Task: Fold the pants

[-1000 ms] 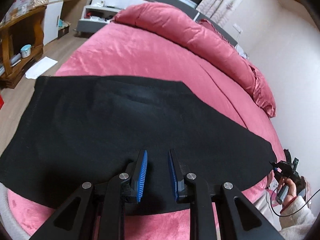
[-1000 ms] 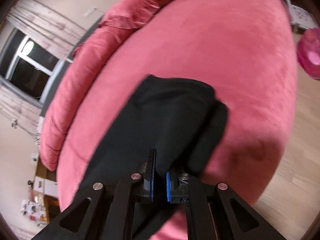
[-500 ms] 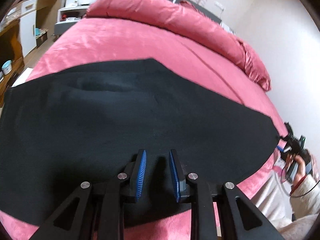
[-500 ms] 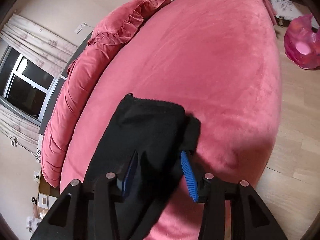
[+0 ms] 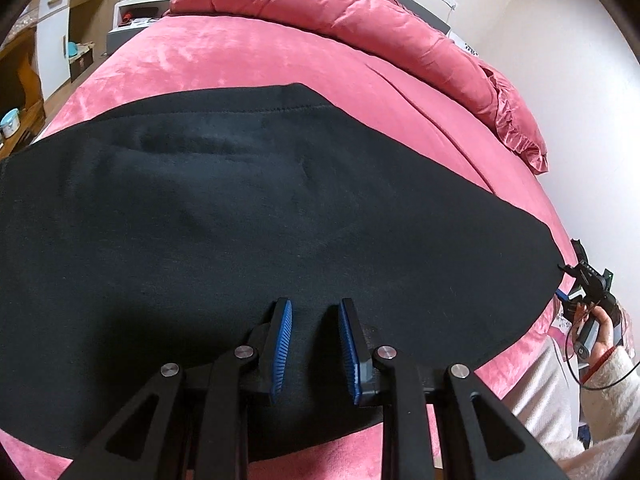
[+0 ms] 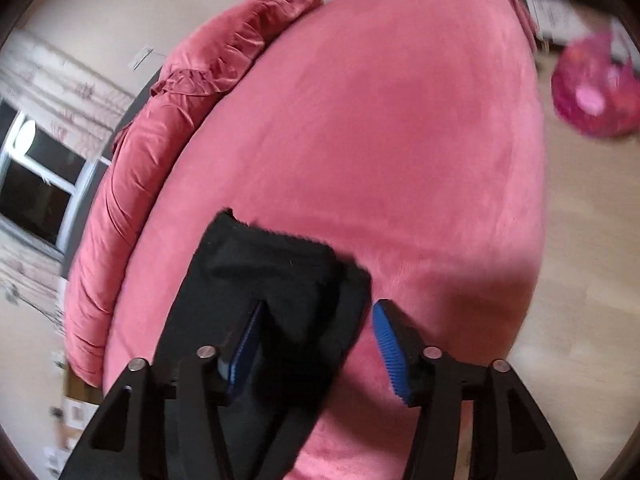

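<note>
- While spread flat across the pink bed (image 5: 248,56), black pants (image 5: 240,208) reaching its near edge
- Left tool (image 5: 316,312) over the pants, fingers apart, gripping nothing
- Right tool (image 6: 318,322) spread wide astride the leg end (image 6: 276,264)

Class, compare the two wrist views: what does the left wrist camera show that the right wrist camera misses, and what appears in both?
Only the left wrist view shows the wide upper part of the black pants, the wooden shelving and the person's hand. Only the right wrist view shows the window, the pink bag and the pant-leg end. Both show the pink bed and pillows.
</note>
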